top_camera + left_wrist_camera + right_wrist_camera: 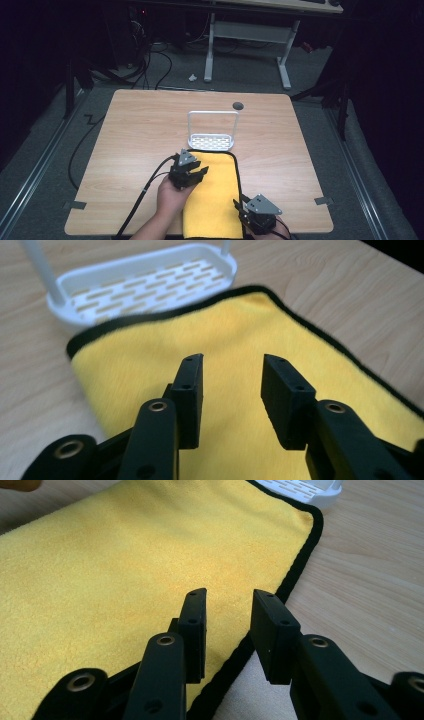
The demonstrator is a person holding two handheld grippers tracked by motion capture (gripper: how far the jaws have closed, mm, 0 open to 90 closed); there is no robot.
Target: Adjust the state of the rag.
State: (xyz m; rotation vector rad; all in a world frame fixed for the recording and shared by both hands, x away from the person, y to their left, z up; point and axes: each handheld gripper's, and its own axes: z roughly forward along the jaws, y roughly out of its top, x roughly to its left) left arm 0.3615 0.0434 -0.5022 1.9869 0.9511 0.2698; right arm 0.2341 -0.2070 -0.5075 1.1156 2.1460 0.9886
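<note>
**Yellow cloth spread at the near edge**

A fleecy yellow cloth (212,195) with black piping lies flat on the wooden table (135,130), touching the white slotted rack (212,141). Left gripper (232,370) and right gripper (229,607) hover over it, jaws apart, holding nothing.

The high view looks forward and down from above the person's side, taking in the whole tabletop (150,130) and the floor and desk legs beyond it. The left gripper view sits low and close over the yellow cloth (240,340), looking along its own black jaws toward the white slotted tray (145,285) at the cloth's far end. The right gripper view is equally low and close, facing along its jaws over the cloth's black-trimmed edge (295,565), with a corner of the tray at its top. All three views share the cloth and the tray; the high view shows both from much farther off.
</note>
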